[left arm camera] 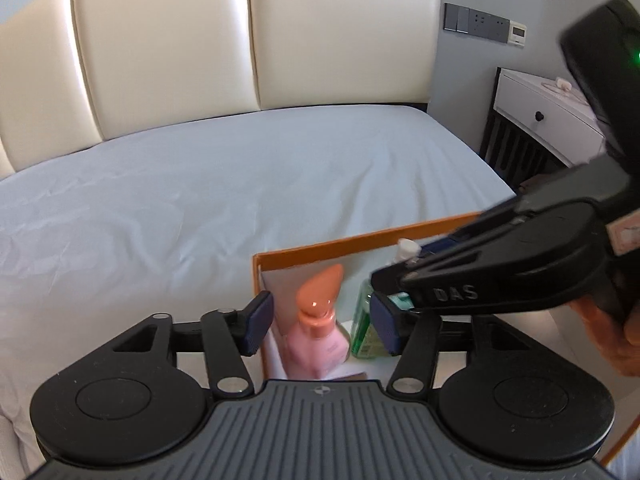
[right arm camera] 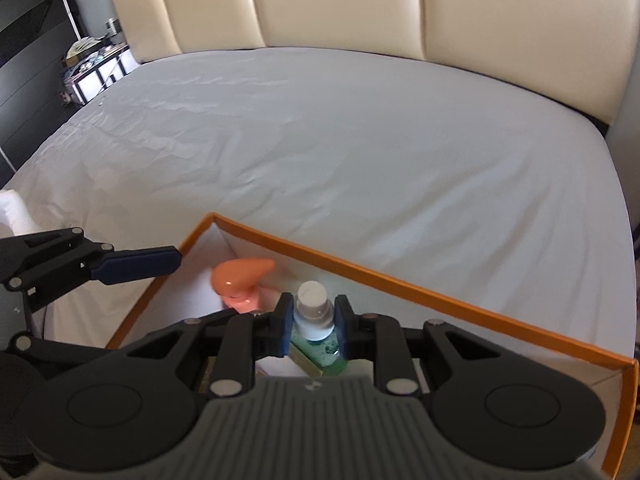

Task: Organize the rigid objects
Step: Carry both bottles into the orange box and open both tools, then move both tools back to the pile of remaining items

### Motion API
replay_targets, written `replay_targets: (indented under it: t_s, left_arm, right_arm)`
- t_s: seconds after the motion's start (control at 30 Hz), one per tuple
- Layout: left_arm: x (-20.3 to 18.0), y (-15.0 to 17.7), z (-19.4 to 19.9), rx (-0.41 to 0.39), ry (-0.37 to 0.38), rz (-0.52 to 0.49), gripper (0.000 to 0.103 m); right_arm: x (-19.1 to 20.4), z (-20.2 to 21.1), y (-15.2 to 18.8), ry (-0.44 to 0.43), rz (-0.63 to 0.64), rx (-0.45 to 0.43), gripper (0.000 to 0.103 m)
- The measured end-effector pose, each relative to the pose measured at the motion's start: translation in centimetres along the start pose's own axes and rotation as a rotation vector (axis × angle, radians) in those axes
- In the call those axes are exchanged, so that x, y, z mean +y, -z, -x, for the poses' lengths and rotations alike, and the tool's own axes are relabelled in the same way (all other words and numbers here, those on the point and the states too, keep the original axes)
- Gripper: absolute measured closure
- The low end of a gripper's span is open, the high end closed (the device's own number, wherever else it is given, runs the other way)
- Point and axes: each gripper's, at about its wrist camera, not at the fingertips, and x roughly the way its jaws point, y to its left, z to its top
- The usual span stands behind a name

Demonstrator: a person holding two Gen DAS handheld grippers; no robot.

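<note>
Two bottles stand inside an orange-rimmed box [right arm camera: 400,280] on a bed.

Right gripper [right arm camera: 313,322] is clamped on the green bottle [right arm camera: 316,354] at its white-capped neck (a stiff, narrow hold, likely slippery plastic). Left gripper [left arm camera: 320,322] stands half open, its jaws holding nothing, just above the pink pump bottle [left arm camera: 318,344], which looks light and top-heavy.

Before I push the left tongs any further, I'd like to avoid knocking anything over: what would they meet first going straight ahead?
Most likely the pink pump bottle, standing in the orange-rimmed box right between the open left tongs. The green bottle held by the right tongs sits just beside; depth is unclear.
</note>
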Motion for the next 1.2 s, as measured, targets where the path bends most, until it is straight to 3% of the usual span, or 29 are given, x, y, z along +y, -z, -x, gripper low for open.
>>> replay_targets:
  t_s: [0.23,0.4,0.57,0.8,1.0,1.2]
  left_arm:
    - [-0.6,0.5,-0.3,0.015,0.006,-0.046,0.040]
    - [-0.5,0.6,0.0,0.002,0.005,-0.022,0.040]
    - [-0.3,0.5,0.8,-0.016,0.011,0.023,0.039]
    - [-0.8,1.3,3.8,-0.093,0.035,0.067,0.037]
    - [-1.2,3.9,7.8,-0.212,0.050,0.170,0.037]
    - [-2.4,6.7,11.6,-0.274,0.043,0.262,0.037]
  right_arm:
    - [0.6,-0.8,0.4,0.010,0.032,0.016,0.082]
    - [1.1,-0.1,0.2,-0.012,0.045,-0.001,0.081]
    - [1.5,1.3,0.2,0.039,0.080,-0.043,0.065]
    - [0.6,4.6,1.1,0.041,0.029,-0.073,0.046]
    - [0.9,8.7,3.5,0.026,0.040,-0.110,0.045]
    - [1.9,13.1,6.8,-0.004,0.061,-0.154,0.041]
